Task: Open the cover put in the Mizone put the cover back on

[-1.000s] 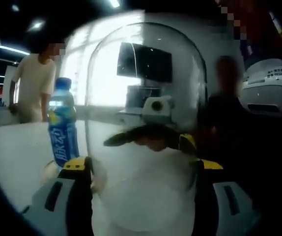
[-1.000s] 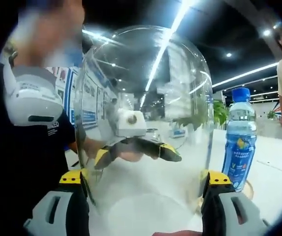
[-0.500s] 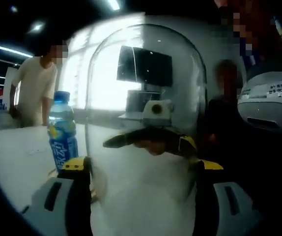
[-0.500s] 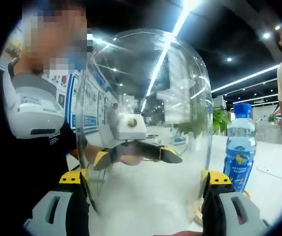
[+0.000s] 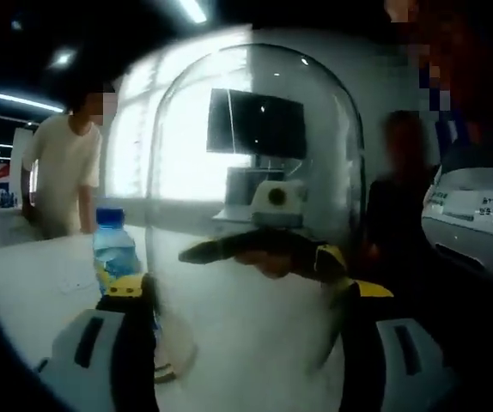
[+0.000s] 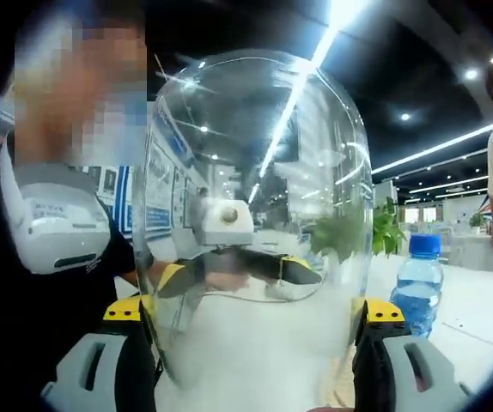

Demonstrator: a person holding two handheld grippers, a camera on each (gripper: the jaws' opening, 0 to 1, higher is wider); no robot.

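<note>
A tall clear dome cover (image 5: 255,172) is held up in the air between both grippers. My left gripper (image 5: 246,300) is shut on its lower sides, one jaw at each side. My right gripper (image 6: 255,318) grips the same cover (image 6: 255,189) from the opposite side. Through the glass each view shows the other gripper's yellow-tipped jaws. The blue Mizone bottle (image 5: 113,253) stands upright on the white table, low at the left and partly behind my left jaw. In the right gripper view the bottle (image 6: 418,287) stands at the right, outside the cover. A round base (image 5: 173,360) lies by it.
A person in a light shirt (image 5: 62,172) stands behind the white table (image 5: 32,283). The dark-clothed person holding the grippers (image 6: 40,283) is close behind the cover. A dark monitor (image 5: 255,124) hangs on the far wall.
Both grippers have risen with the cover held between them. The bottle now sits lower in both views and has not moved on the table.
</note>
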